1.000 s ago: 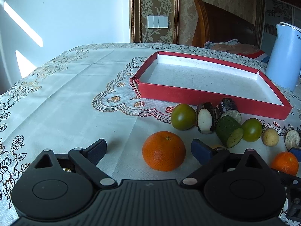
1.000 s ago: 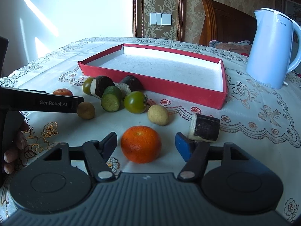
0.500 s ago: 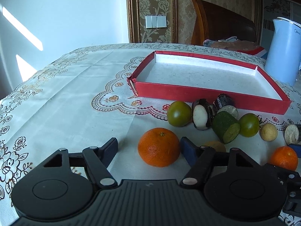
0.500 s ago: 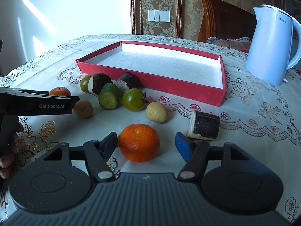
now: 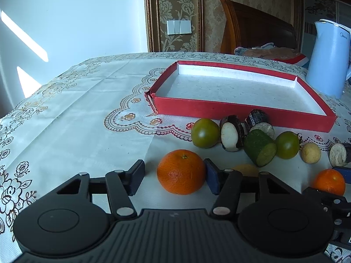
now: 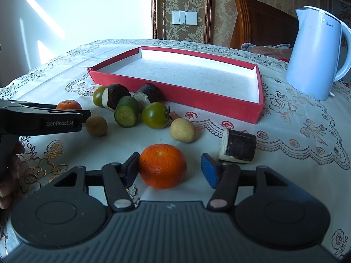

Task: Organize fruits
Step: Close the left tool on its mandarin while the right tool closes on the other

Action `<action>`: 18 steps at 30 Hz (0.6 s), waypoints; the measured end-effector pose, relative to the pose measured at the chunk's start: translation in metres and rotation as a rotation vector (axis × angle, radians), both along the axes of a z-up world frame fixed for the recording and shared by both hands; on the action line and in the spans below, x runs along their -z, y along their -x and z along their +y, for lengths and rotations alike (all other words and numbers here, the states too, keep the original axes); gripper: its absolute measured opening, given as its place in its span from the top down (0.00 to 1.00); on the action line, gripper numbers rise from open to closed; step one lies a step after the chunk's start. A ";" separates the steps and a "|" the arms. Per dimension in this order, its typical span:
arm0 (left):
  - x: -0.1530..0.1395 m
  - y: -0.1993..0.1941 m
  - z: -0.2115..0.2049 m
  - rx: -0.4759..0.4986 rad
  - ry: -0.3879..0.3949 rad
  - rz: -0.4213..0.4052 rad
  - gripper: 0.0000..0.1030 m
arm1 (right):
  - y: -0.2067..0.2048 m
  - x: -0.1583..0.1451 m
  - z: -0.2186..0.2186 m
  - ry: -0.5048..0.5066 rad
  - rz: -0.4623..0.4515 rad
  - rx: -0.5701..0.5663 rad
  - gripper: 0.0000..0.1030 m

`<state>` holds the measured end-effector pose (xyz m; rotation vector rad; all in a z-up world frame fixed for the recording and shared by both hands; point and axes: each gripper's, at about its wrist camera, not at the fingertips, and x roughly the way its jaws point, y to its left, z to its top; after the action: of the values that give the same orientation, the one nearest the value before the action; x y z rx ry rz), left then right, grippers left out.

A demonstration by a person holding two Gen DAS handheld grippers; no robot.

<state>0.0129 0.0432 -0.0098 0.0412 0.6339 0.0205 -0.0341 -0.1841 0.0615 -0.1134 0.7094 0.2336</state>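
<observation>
Two tools closing at once: the left tool (image 5: 174,173) has narrowed around its orange (image 5: 181,171), the right tool (image 6: 170,167) around another orange (image 6: 162,168). Neither fully clamped yet; both oranges sit on the desk (image 5: 87,114), red tray (image 5: 241,114) ahead, empty.

- Pale blue electric kettle (image 6: 316,52) stands upright at far right of table, w/ handle on its right side.
- White tablecloth (image 5: 72,114) w/ gold floral embroidery & scalloped lace border covers table.
- Wooden headboard (image 6: 261,26) behind table; crumpled cloth (image 5: 269,51) lies in front of it.
- White triple light switch (image 5: 178,27) on patterned wallpaper strip.
- Plain wall (image 6: 76,11) at left, streaked w/ sunlight.
</observation>
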 end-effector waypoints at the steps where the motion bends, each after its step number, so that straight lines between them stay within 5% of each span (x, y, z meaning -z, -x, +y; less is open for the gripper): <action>1: 0.000 0.000 0.000 0.001 0.000 0.000 0.45 | 0.000 0.000 0.000 0.001 0.001 -0.001 0.43; 5: 0.000 0.001 -0.001 0.005 -0.003 -0.003 0.47 | 0.000 0.000 0.000 0.001 0.001 0.000 0.43; 9: -0.001 0.002 -0.003 0.013 -0.004 -0.006 0.53 | 0.000 -0.001 -0.001 -0.009 -0.006 0.006 0.60; 18: -0.001 0.003 -0.003 0.025 0.006 -0.012 0.59 | 0.000 -0.001 -0.002 -0.011 -0.004 0.004 0.60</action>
<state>0.0096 0.0398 -0.0089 0.0427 0.6217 -0.0050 -0.0346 -0.1863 0.0621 -0.1019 0.7041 0.2337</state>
